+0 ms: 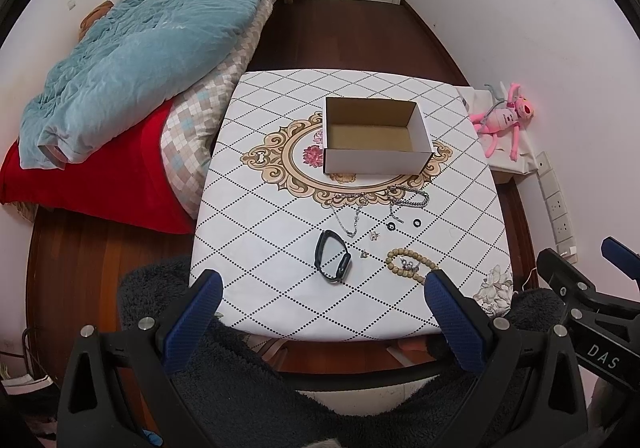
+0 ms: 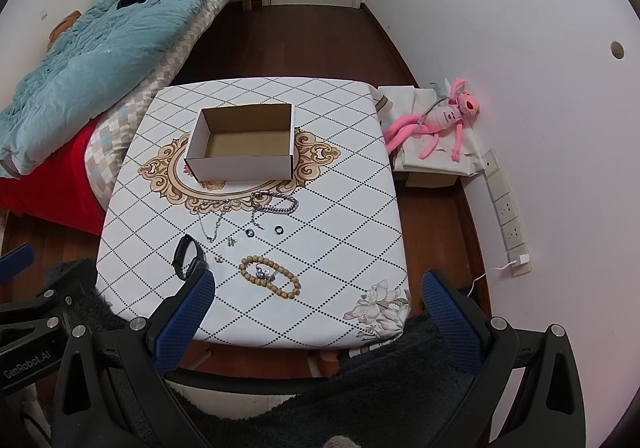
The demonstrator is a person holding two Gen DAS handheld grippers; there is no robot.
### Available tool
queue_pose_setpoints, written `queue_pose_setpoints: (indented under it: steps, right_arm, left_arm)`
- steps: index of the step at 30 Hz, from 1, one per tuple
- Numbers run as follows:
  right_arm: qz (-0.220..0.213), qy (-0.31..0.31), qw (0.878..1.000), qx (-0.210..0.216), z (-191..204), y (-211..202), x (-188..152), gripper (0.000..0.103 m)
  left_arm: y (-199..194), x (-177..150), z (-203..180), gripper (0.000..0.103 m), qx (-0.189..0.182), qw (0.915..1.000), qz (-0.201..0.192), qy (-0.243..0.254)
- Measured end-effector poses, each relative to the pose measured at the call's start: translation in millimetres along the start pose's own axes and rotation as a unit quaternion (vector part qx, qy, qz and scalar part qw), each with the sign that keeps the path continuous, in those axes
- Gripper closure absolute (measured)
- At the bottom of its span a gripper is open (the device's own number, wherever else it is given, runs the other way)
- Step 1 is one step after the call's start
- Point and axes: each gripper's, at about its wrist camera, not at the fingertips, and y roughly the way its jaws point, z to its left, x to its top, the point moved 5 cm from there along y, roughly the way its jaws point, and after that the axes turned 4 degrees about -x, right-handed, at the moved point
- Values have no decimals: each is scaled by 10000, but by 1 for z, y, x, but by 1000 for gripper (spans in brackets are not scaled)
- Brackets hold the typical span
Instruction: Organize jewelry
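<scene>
A: Where's the jewelry rn?

B: All loose on the table (image 1: 460, 151), near half, in front of you. Wooden bead bracelet (image 1: 408, 268) nearest, w/ a small silver bit lying inside its loop. Black band (image 1: 333, 256) just left of it. Farther back: thin silver chain (image 1: 347, 215), chunky silver chain (image 1: 408, 197), two black rings (image 1: 404, 225), plus two tiny charms (image 1: 369, 244) btwn band and beads.

A: And the box?

B: Cardboard box (image 1: 376, 135) sits past the chains, mid-table, open top. Floor of it looks bare, so I'd say nothing's sorted yet. Every piece is left to do, as far as I can tell.

A: Your grippers?

B: Left gripper (image 1: 322, 290) has its jaws wide apart, holding nothing, hovering over the near table edge. Right gripper (image 2: 316, 288) same: jaws spread, nothing btwn them.

A: Anything you can't read?

B: Charms too small to ID, could be earrings. Silver bit in the bead loop, can't tell what it is. Box's near wall hides the front strip of its floor. In the right view your left finger (image 2: 188, 312) cuts off part of the band. Beyond the table: bed w/ blue quilt (image 1: 132, 59) on the left, pink plush toy (image 1: 506, 115) far right.
</scene>
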Motion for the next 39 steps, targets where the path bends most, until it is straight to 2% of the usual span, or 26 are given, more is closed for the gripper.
queue_pose_setpoints:
  steps: [39]
  right_arm:
    - [-95, 51, 9999, -22, -11, -5, 4, 0]
  left_arm:
    - [-3, 5, -5, 0, -2, 10000, -58, -16]
